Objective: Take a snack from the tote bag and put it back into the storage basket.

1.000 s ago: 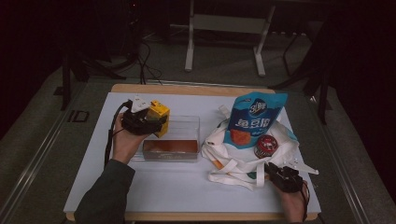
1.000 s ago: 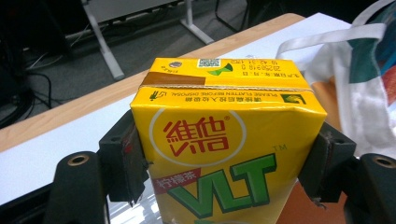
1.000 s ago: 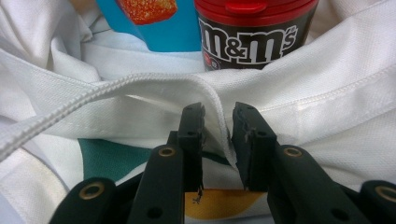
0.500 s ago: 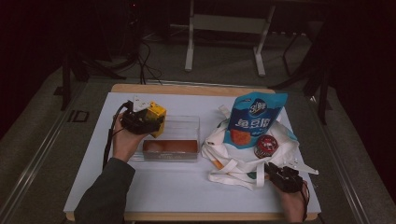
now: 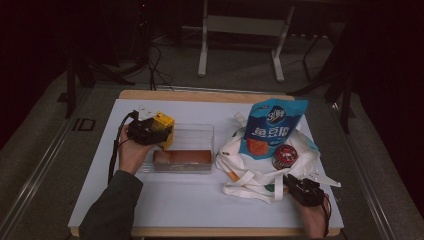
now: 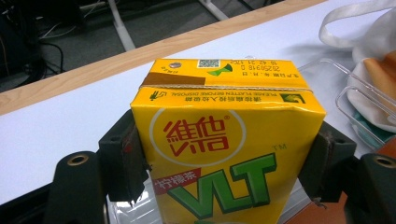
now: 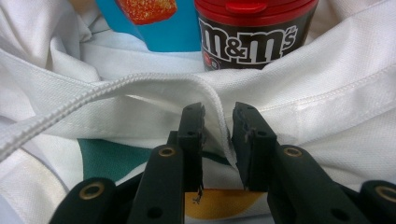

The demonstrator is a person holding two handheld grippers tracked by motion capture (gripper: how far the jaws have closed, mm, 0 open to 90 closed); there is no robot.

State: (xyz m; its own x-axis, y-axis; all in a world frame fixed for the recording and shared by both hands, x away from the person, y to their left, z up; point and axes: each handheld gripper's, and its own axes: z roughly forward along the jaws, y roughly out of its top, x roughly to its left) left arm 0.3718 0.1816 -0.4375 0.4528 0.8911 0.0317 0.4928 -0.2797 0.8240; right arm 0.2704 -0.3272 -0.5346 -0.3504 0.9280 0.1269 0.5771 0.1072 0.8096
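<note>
1. Near the table's [image 5: 165, 205] front right corner, the right gripper [image 7: 218, 135] is pinching a fold of the white cloth bag [image 7: 327, 93] between its jaws.
2. Just beyond that fold, a candy tub [image 7: 254, 32] and a blue snack pouch [image 5: 270, 127] are lying in the bag.
3. Toward the left edge, the left gripper [image 5: 147, 132] is clamping a yellow drink carton [image 6: 224, 140] by its sides, holding it upright at the far left corner of a clear tray [image 5: 195, 132].

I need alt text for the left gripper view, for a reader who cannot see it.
A yellow cardboard drink carton with green VLT lettering is clamped between the two black jaws of the left tongs. Behind it lie a white table surface with a wooden edge and, at right, a clear plastic container.
</note>
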